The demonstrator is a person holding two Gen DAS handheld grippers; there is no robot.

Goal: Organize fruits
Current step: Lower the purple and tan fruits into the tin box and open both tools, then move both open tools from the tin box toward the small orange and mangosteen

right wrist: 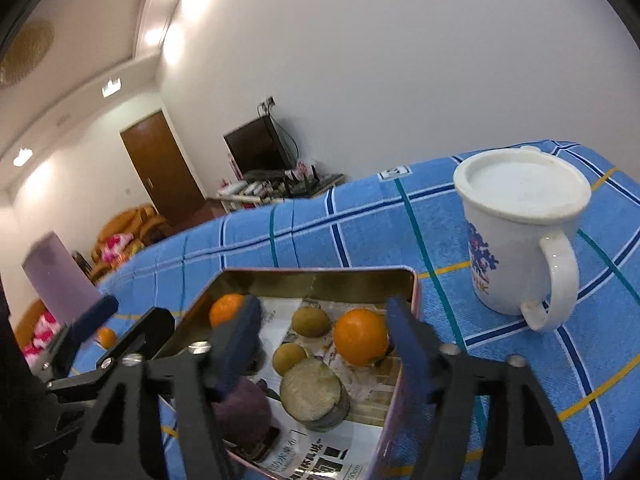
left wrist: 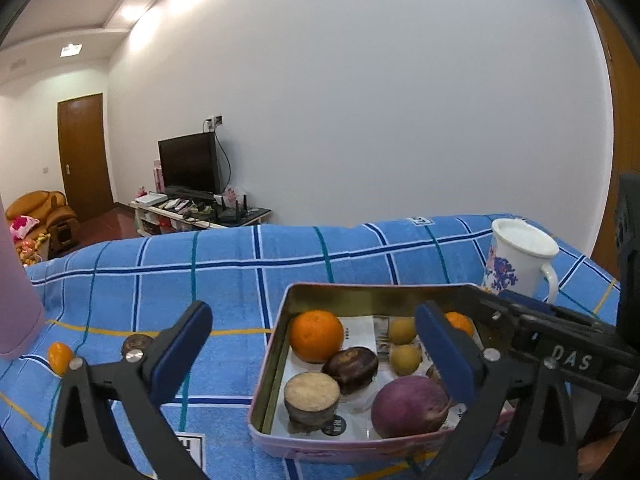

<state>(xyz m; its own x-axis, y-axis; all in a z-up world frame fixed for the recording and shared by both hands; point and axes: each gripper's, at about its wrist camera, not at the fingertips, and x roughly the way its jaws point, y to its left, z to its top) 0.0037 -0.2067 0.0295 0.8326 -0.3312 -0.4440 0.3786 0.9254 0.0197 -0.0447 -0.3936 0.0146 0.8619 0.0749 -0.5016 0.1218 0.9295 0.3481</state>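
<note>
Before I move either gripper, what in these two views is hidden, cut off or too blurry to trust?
- Pink cup: left wrist view, cut off by the left edge.
- Dark round fruit on the cloth: left wrist view, partly behind the left gripper.
- Purple fruit in the tin: right wrist view, blurred, partly hidden by the right gripper.
- Mug contents: lid covers them.

Purple root (right wrist: 244, 412) half behind claw (right wrist: 320, 356)

A plain white wall (left wrist: 360, 100) backs a black flat television (left wrist: 189, 162) on a low stand. Left of the television stand a brown wooden door (left wrist: 84, 152) and an orange armchair (left wrist: 44, 216); recessed ceiling lights (left wrist: 132, 12) glow above.
</note>
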